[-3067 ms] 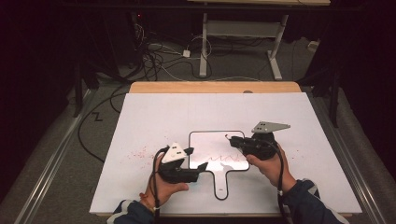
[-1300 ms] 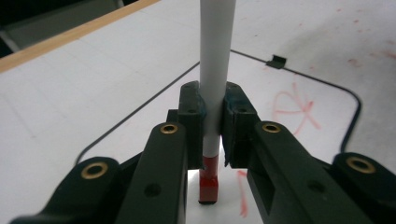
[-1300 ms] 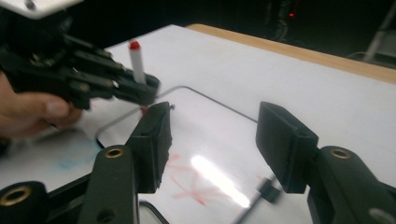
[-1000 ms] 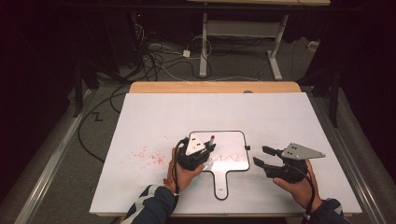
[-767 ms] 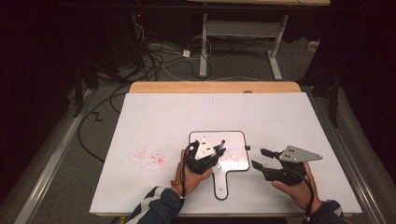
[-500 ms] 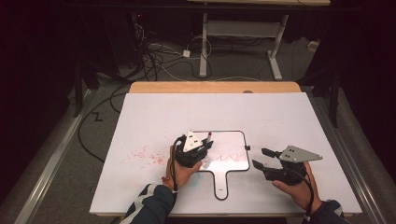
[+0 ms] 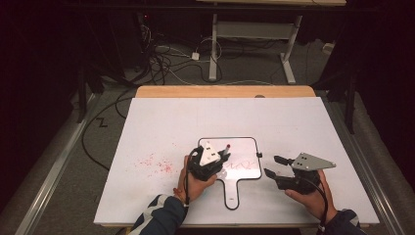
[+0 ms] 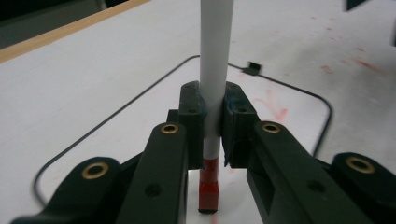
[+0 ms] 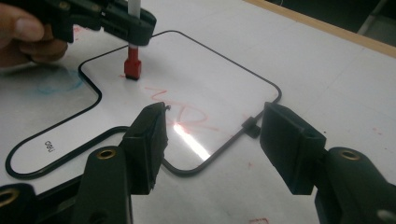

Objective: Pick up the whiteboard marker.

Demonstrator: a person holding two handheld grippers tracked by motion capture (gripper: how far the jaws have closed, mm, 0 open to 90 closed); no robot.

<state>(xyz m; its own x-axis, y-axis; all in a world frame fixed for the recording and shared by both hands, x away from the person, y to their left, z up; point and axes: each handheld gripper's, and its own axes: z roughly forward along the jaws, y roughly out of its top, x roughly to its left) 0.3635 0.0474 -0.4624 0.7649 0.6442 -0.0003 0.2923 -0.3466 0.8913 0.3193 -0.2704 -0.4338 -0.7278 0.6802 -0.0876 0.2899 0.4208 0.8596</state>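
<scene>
left gripper [image 7: 222, 157] pinches marker [image 8: 214, 88] upright, red tip down on small whiteboard [image 7: 244, 147] near its left edge, so we can write | right gripper [image 7: 275, 166] jaws spread, nothing between, parked just off board's right edge, out of the way | red strokes [image 9: 187, 112] mid-board; board sits near table [image 7: 161, 122] front edge

Left tool [image 7: 215, 159] gripped in left hand [image 7: 195, 178], forearm in from the bottom edge, striped sleeve at the wrist, grey plate on top. Jaws clamped tight, pads [image 8: 192, 122] pressing from both sides, pointing down and forward. Right tool [image 7: 275, 166] held in right hand [image 7: 313, 196], low and roughly level, aimed left toward the other tool. Jaws apart with nothing between them, pads [image 9: 152, 140] well clear of each other. Cable trailing back along the right wrist.
</scene>
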